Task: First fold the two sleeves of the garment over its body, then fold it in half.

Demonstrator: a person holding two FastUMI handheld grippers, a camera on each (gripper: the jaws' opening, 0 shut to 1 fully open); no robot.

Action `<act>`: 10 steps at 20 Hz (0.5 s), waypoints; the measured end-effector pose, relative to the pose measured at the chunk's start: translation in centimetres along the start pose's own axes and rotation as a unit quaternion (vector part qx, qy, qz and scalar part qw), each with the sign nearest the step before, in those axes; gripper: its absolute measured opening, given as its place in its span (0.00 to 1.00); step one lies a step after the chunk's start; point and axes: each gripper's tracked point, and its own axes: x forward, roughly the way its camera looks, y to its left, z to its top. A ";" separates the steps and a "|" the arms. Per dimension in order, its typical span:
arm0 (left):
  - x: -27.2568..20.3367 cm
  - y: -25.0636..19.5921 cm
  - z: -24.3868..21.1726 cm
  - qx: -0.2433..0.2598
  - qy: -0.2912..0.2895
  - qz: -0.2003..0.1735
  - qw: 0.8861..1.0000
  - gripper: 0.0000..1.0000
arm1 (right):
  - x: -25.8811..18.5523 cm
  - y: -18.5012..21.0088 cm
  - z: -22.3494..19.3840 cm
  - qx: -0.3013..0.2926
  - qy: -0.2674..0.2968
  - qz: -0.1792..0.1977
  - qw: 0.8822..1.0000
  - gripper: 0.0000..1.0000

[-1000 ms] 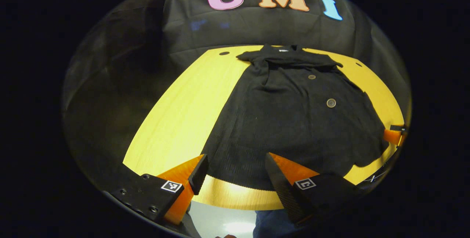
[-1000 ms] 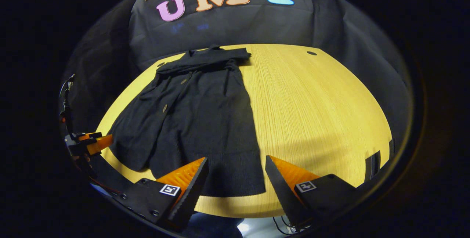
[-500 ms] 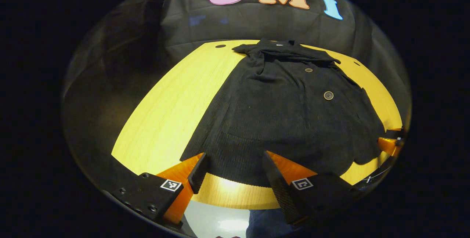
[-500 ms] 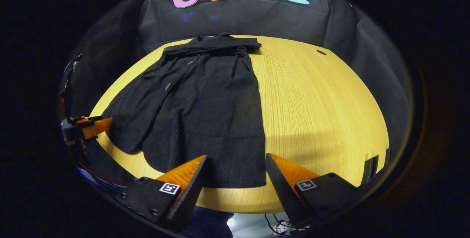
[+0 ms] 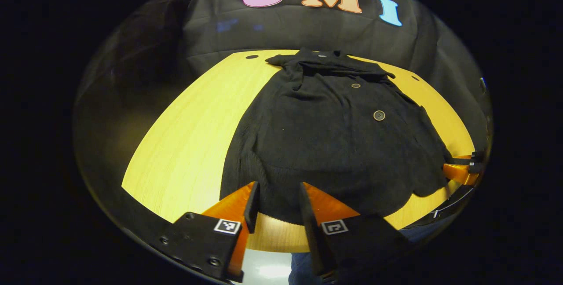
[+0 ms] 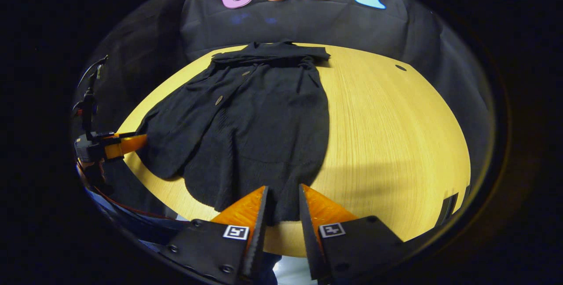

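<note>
Garment (image 5: 334, 144) hem between both narrowed grippers (image 5: 278, 201) (image 6: 281, 206), possibly pinched; table (image 6: 396, 135) bare rightward.

Yellow wooden table (image 5: 184, 135) before black cloth wall (image 5: 308, 34).

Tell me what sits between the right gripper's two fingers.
In the right gripper view, the garment's bottom hem lies between the right gripper's fingers, on the table; the jaws are narrowed around it but not visibly pressing.

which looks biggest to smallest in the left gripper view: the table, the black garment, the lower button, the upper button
As they look there:
1. table, though the garment hides much of it
2. black garment
3. lower button
4. upper button, which lies farther from the camera, so its true size may match the lower one
</note>
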 end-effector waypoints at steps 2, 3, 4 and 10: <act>0.1 -0.3 0.0 0.000 0.001 -0.006 1.000 0.41 | -1.0 0.3 0.1 0.006 0.002 0.008 1.000 0.37; 0.1 -0.5 0.1 0.001 0.001 -0.010 1.000 0.32 | 0.0 0.4 -0.1 0.011 0.003 0.013 1.000 0.31; 0.1 -0.7 0.1 -0.002 0.000 -0.010 1.000 0.22 | 0.2 0.7 -0.2 0.019 0.007 0.020 1.000 0.30; 0.2 -0.9 0.1 0.005 0.003 -0.008 1.000 0.00 | 0.0 0.7 -0.1 -0.001 0.008 0.015 1.000 0.09</act>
